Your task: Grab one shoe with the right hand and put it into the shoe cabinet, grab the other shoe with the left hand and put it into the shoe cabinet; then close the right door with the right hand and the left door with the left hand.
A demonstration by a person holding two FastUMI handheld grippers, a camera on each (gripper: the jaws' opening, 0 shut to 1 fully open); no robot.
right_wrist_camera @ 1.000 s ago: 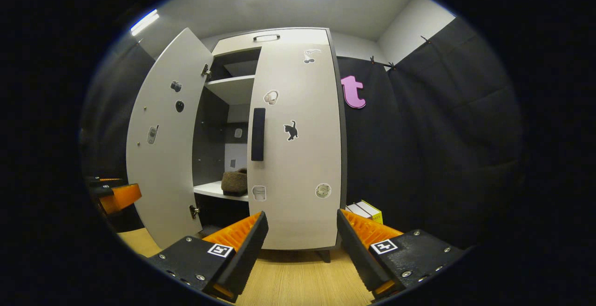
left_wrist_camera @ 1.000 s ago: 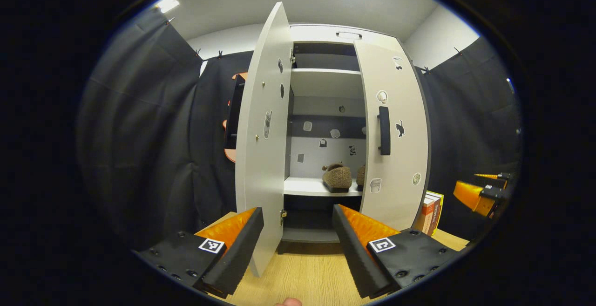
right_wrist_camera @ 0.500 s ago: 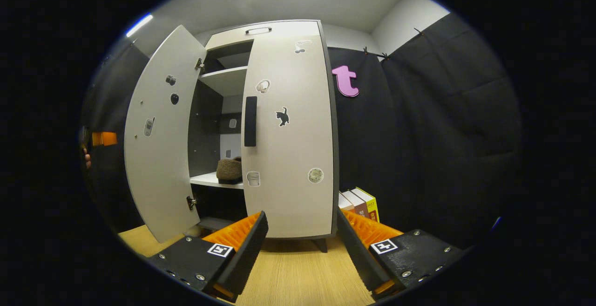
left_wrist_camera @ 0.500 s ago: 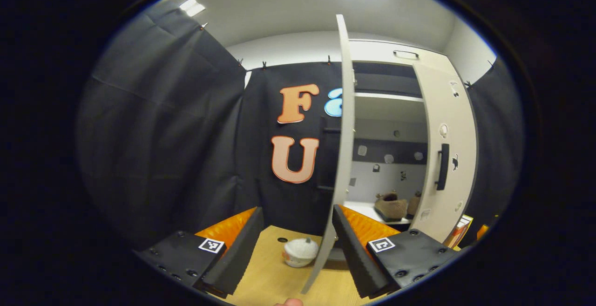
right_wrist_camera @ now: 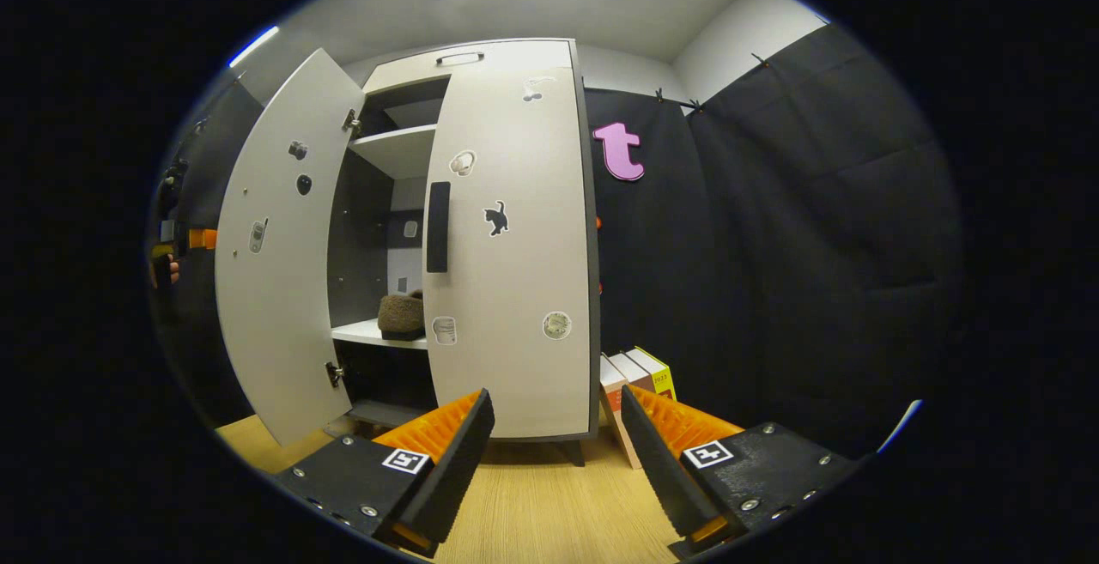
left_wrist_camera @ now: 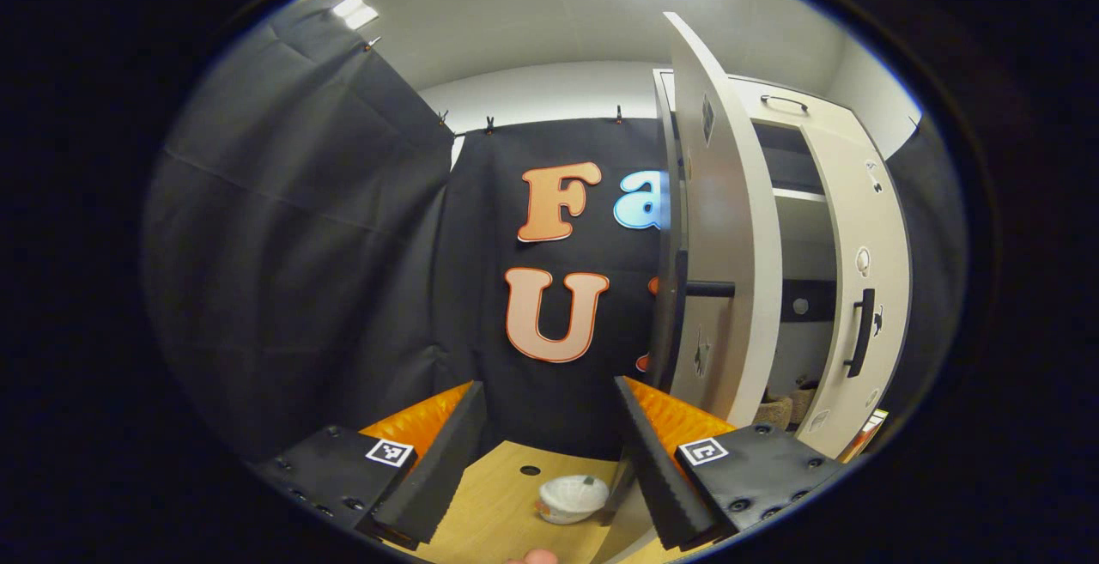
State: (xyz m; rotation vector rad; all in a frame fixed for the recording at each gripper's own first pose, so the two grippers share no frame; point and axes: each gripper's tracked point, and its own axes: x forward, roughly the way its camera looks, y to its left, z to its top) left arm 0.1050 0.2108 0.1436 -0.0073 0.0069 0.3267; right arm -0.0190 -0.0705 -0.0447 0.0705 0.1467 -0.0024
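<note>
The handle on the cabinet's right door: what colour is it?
Black; the handle shows best in the right gripper view.

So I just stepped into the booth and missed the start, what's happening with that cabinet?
A person holds a gripper in each hand at a shoe cabinet. A brown slipper already sits on the shelf inside. The right door is shut; the left door stands open. The left gripper is open beside the left door's outer face, apparently to push it closed. The right gripper hangs open in front, holding nothing.
</note>
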